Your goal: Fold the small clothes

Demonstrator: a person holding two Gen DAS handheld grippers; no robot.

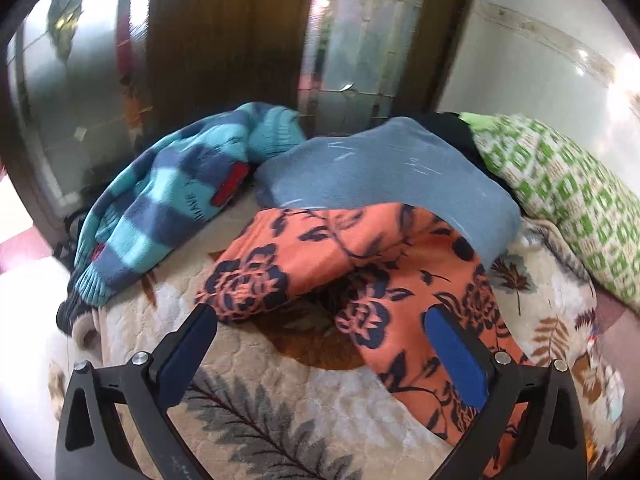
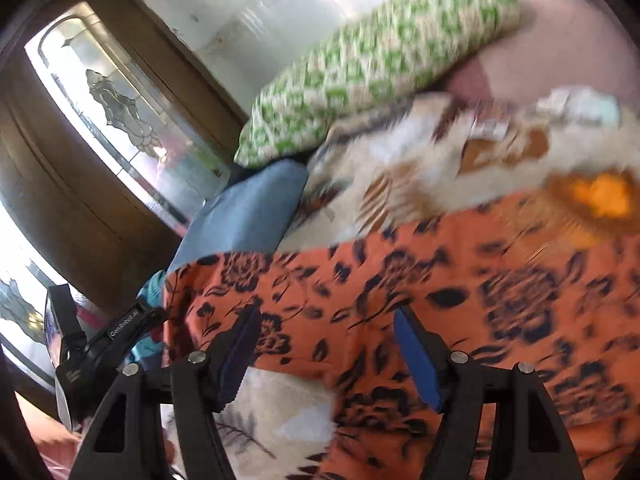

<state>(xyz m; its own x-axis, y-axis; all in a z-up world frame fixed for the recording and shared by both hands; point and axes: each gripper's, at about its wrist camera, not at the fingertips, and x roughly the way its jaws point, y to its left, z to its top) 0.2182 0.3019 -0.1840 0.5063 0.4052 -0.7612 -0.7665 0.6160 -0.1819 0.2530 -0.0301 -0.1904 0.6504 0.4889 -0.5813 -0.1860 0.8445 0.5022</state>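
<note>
1. Left wrist view: left gripper (image 1: 320, 324) released, blue-padded fingers (image 1: 456, 356) spread wide, nothing clamped between them.
2. Orange floral-print fabric garment (image 1: 360, 264) lying crumpled on the cream quilted bedspread with leaf pattern (image 1: 248, 400), towards its middle; right-hand pad over the cloth, contact not determinable.
3. Plain blue-grey cloth garment (image 1: 380, 172) draped behind the orange garment, overlapping its far edge.
4. Teal-and-navy striped knitted sweater (image 1: 168, 200) bunched at the bedspread's far left edge.
5. Green-and-white patterned pillow (image 1: 560, 184) at the far right edge; brown wooden door frame (image 1: 224, 32) behind the bed.
6. Right wrist view (blurred): right gripper (image 2: 326, 344) released, fingers well apart above the orange garment (image 2: 460, 300); no cloth pinched.
7. Orange garment spread across the near part of the bedspread (image 2: 400, 176).
8. Blue-grey garment (image 2: 248, 216) beyond its left end, pillow (image 2: 380, 60) at the far edge.
9. Left gripper (image 2: 120, 332) partly visible at lower left.
</note>
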